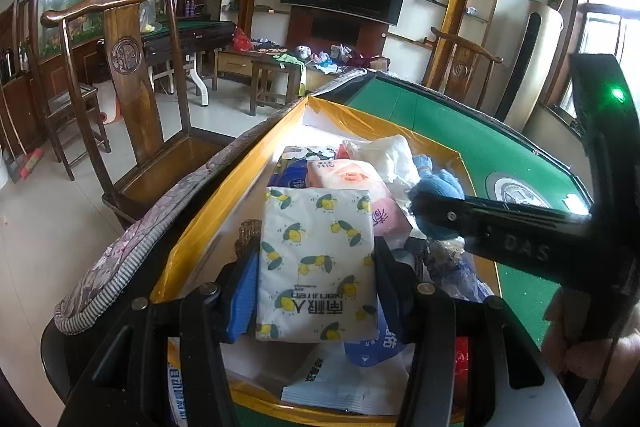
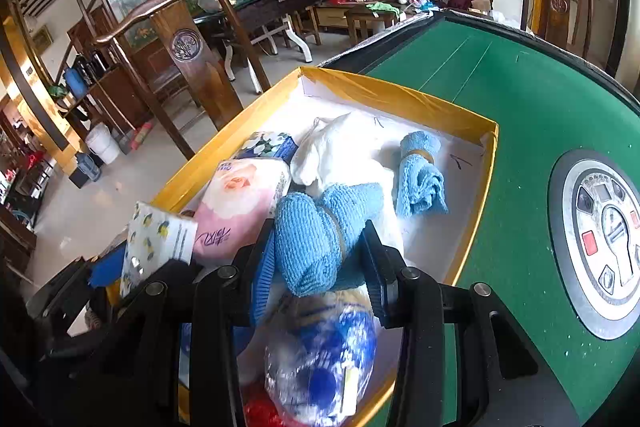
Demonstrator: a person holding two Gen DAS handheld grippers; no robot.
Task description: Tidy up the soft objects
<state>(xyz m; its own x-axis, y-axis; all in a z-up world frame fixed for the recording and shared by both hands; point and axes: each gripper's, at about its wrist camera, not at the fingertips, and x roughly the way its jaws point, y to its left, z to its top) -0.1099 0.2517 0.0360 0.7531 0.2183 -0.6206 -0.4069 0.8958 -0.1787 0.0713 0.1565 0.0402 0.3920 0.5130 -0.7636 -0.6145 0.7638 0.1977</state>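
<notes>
Your left tongs [image 1: 316, 263] are clamped on a tissue pack printed with lemons [image 1: 316, 259], pads pressed on its two long sides so the soft pack is carried flat over the yellow-rimmed box [image 1: 224, 183] — a side grip that probably keeps it from folding. Your right tongs [image 2: 320, 251] pinch a banded roll of blue towel [image 2: 316, 235] across its middle, where the band makes it firmest, and hold it above the box floor. Beyond the right tongs lie a second blue towel roll [image 2: 420, 175] and a crumpled white cloth [image 2: 344, 151]; to their left sits a pink tissue pack [image 2: 244, 203], touching a floral pack [image 2: 268, 143] farther on. Just below the right tongs a clear bag with blue print [image 2: 320, 351] fills the near corner. The two tongs work close together — the right one crosses just right of the left tongs' load, so you risk a bump when lowering. Free floor looks to remain only at the far end, ahead of both tongs; the green bench [image 2: 520, 115] lies to the right
</notes>
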